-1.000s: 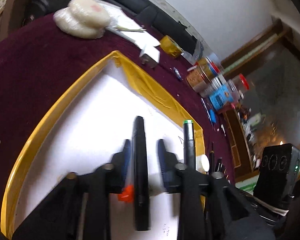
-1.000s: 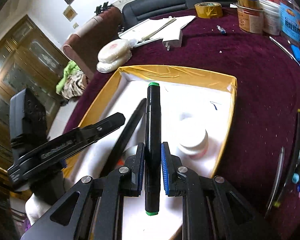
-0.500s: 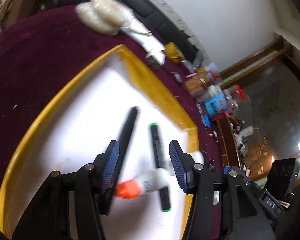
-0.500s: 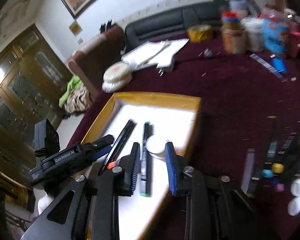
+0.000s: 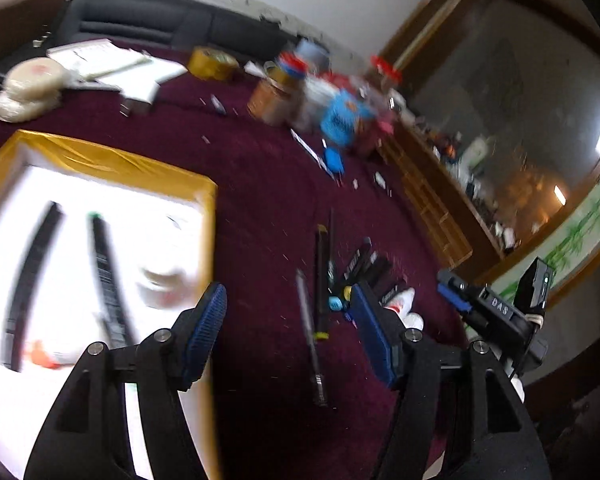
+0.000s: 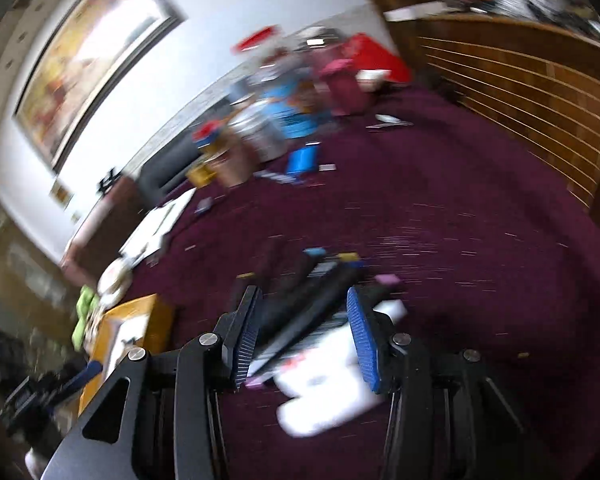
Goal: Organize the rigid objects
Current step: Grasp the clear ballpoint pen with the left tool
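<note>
The gold-edged white tray [image 5: 100, 160] holds a black pen [image 5: 32, 264], a green-capped marker [image 5: 106, 276], a white round lid and an orange-capped tube [image 5: 44, 358]. My left gripper [image 5: 290, 334] hangs over the maroon cloth just right of the tray, its jaws opening with nothing gripped; a slim grey pen [image 5: 310, 336] and a black marker [image 5: 321, 280] lie on the cloth below. My right gripper [image 6: 305, 338] is over a pile of dark markers [image 6: 312, 292] and white bottles [image 6: 328, 392], its jaws opening and empty. The right wrist view is blurred.
Jars, a blue packet and a tape roll [image 5: 214, 64] crowd the far side of the maroon table [image 5: 260, 184]. Papers and round white cakes [image 5: 30, 88] lie at the far left. A wooden cabinet [image 6: 520, 92] borders the table. The right gripper's body [image 5: 496, 316] shows close on the right.
Both grippers let go of the pen and the marker, now lying in the tray. Both swung right, away from the tray, over the loose markers on the cloth, jaws widening.
</note>
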### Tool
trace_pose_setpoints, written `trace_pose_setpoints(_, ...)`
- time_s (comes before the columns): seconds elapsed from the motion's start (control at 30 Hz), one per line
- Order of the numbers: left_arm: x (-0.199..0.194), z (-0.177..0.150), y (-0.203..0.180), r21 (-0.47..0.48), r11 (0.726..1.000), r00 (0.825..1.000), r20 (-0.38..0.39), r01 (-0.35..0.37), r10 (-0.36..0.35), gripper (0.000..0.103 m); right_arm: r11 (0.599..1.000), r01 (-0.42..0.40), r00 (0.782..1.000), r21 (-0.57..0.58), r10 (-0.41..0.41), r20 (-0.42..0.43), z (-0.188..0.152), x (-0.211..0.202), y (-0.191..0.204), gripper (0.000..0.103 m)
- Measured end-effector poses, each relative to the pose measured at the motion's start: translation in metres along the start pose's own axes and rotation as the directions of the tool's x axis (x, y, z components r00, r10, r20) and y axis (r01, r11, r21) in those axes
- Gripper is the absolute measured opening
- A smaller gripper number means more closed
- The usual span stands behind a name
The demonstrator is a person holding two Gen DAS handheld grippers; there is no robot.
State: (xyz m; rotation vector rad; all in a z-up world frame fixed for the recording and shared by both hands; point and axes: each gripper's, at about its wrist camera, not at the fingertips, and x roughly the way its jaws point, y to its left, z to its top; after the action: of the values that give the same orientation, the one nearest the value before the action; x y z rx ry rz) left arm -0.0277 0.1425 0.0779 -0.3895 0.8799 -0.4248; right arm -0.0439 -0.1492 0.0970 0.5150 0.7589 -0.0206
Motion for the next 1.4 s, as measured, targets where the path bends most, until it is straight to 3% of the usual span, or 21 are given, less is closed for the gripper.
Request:
trace_pose_setpoints(0.23, 0.057, -0.028, -0.037, 0.126, 0.980, 0.980, -0.107, -0.153, 0.167, 0.063, 0.995, 0.036, 0.999, 0.089, -0.037, 0.007, -0.002, 0.014, -0.063, 0.039)
trace_pose_setpoints(0.4, 0.071, -0.049, -0.050, 0.185, 0.966, 0.969, -0.138, -0.178, 0.205, 0.063, 0.991, 0.013, 1.000, 0.133, -0.010, -0.022, -0.007, 0.026, -0.084, 0.039)
trace_pose_setpoints(0.53, 0.078, -0.064, -0.062, 0.314, 0.918, 0.955, -0.089, -0.242, 0.283, 0.063, 0.988, -0.025, 0.999, 0.152, 0.029, -0.025, -0.008, 0.028, -0.087, 0.045)
trace_pose_setpoints(0.6, 0.075, -0.066, -0.060, 0.319, 0.909, 0.950, -0.068, -0.268, 0.304, 0.048, 0.989, -0.033, 0.999, 0.142, 0.037, -0.024, -0.010, 0.027, -0.087, 0.047)
trace_pose_setpoints(0.63, 0.074, -0.065, -0.059, 0.318, 0.907, 0.949, -0.063, -0.275, 0.310, 0.030, 0.990, -0.033, 0.999, 0.137, 0.036, -0.024, -0.010, 0.027, -0.086, 0.047)
trace_pose_setpoints(0.67, 0.070, -0.064, -0.055, 0.307, 0.913, 0.951, -0.067, -0.269, 0.303, 0.015, 0.991, -0.031, 0.999, 0.133, 0.035, -0.024, -0.011, 0.027, -0.086, 0.047)
trace_pose_setpoints(0.73, 0.064, -0.063, -0.046, 0.271, 0.927, 0.953, -0.082, -0.261, 0.292, 0.011, 0.991, -0.032, 0.999, 0.133, 0.035, -0.023, -0.012, 0.028, -0.087, 0.047)
trace_pose_setpoints(0.97, 0.068, -0.063, -0.047, 0.265, 0.917, 0.943, -0.069, -0.298, 0.327, 0.011, 0.990, -0.035, 0.999, 0.137, 0.038, -0.021, -0.012, 0.027, -0.086, 0.047)
trace_pose_setpoints(1.13, 0.082, -0.058, -0.058, 0.315, 0.895, 0.939, -0.036, -0.315, 0.343, 0.017, 0.990, -0.033, 0.999, 0.135, 0.037, -0.020, -0.011, 0.028, -0.087, 0.048)
trace_pose_setpoints(1.23, 0.076, -0.059, -0.053, 0.286, 0.921, 0.956, -0.049, -0.264, 0.289, 0.007, 0.991, -0.034, 0.999, 0.133, 0.037, -0.020, -0.012, 0.028, -0.086, 0.049)
trace_pose_setpoints(1.4, 0.054, -0.066, -0.046, 0.207, 0.963, 0.982, -0.041, -0.172, 0.185, 0.007, 0.992, -0.028, 0.999, 0.120, 0.030, -0.020, -0.012, 0.028, -0.084, 0.050)
